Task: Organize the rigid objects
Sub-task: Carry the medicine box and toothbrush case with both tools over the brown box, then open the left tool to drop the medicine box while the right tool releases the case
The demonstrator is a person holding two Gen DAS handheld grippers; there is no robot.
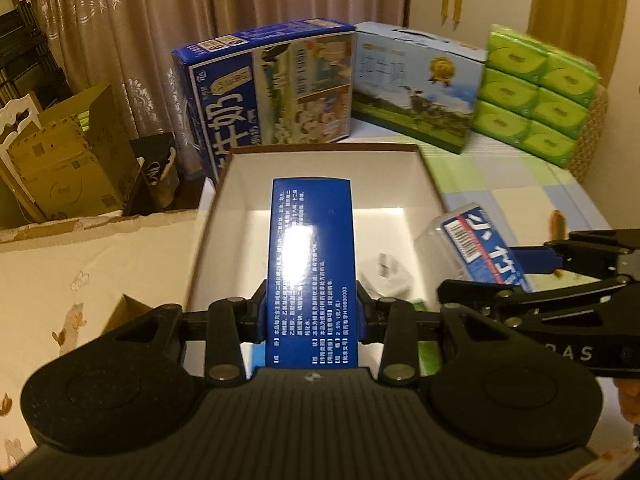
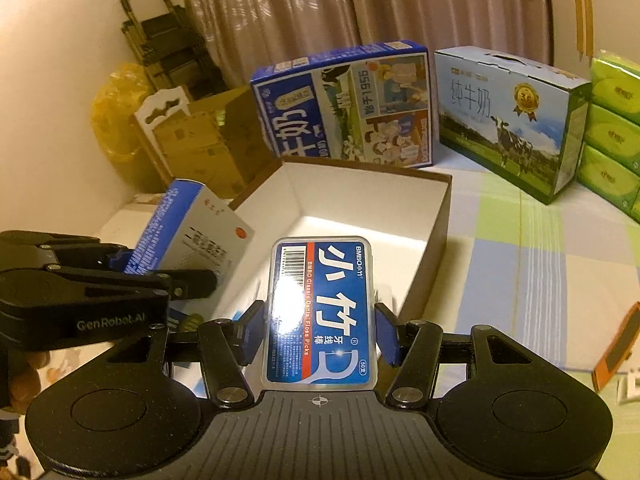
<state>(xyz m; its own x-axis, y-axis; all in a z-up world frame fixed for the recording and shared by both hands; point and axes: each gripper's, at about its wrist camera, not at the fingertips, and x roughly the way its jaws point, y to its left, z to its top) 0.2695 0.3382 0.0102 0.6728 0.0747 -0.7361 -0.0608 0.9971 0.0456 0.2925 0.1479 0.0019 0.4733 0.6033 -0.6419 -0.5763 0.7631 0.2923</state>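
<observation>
L gripper (image 1: 310,312) pinches blue carton (image 1: 310,264), R gripper (image 2: 320,332) pinches floss case (image 2: 322,312); orange item (image 2: 616,350) only in R view.

A beige patterned curtain (image 2: 304,12) hangs in folds across the back, with a plain cream wall (image 2: 60,80) to its left and a mustard-yellow drape (image 1: 576,0) at the far right. The light is warm and dim — everything carries a yellowish cast. A dark metal rack (image 2: 168,44) stands in the left corner (what it holds is too blurred to tell). The surface in front wears a checked cloth (image 2: 532,248) of pale green, blue and lilac squares, beside a cream cloth (image 1: 80,280) printed with small animals.
</observation>
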